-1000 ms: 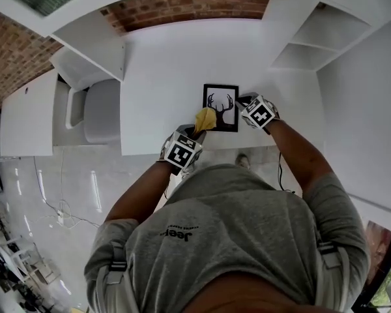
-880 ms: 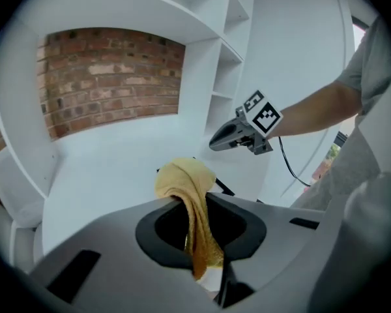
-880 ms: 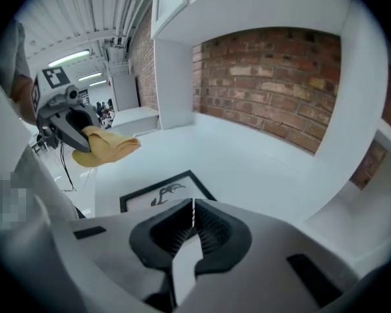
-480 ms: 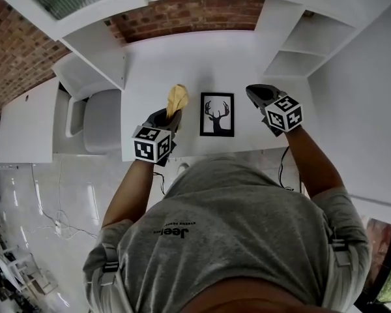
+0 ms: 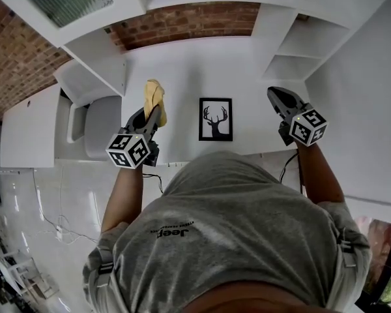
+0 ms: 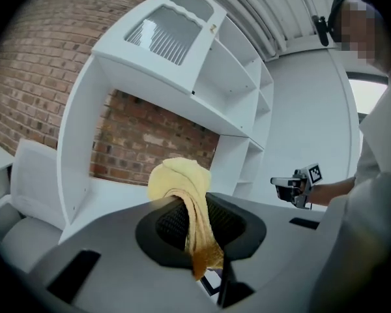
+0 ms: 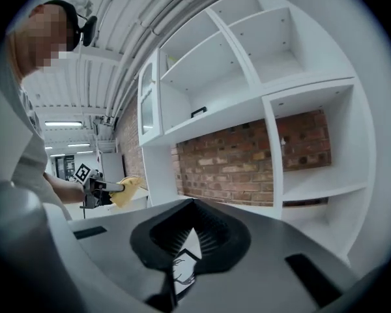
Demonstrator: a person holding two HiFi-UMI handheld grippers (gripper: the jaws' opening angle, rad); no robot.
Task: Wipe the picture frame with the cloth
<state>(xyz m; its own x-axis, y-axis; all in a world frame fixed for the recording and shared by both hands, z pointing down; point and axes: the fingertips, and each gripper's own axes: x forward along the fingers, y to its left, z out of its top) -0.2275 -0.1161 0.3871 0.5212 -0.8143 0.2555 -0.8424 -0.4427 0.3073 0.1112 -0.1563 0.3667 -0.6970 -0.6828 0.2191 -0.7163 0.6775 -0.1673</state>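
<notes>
Lifted and drawn apart since earlier: left gripper (image 5: 151, 115), right gripper (image 5: 275, 94) | left fingers clamped on cloth (image 5: 154, 96) | right fingers just closed together, nothing held | picture frame (image 5: 216, 119) seen flat on tabletop (image 5: 182, 70) between both, long axis pointing away, right of and below cloth

Head camera's steeply down on the counter (image 5: 182, 70), while cameras on my left claw (image 5: 154, 111) and right claw (image 5: 274, 92) look along their jaws at the shared brick wall (image 5: 182, 21).

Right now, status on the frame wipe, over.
Left gripper shut on cloth. Right gripper just closed, empty. Picture frame flat on desk between them. Nothing blocking.
</notes>
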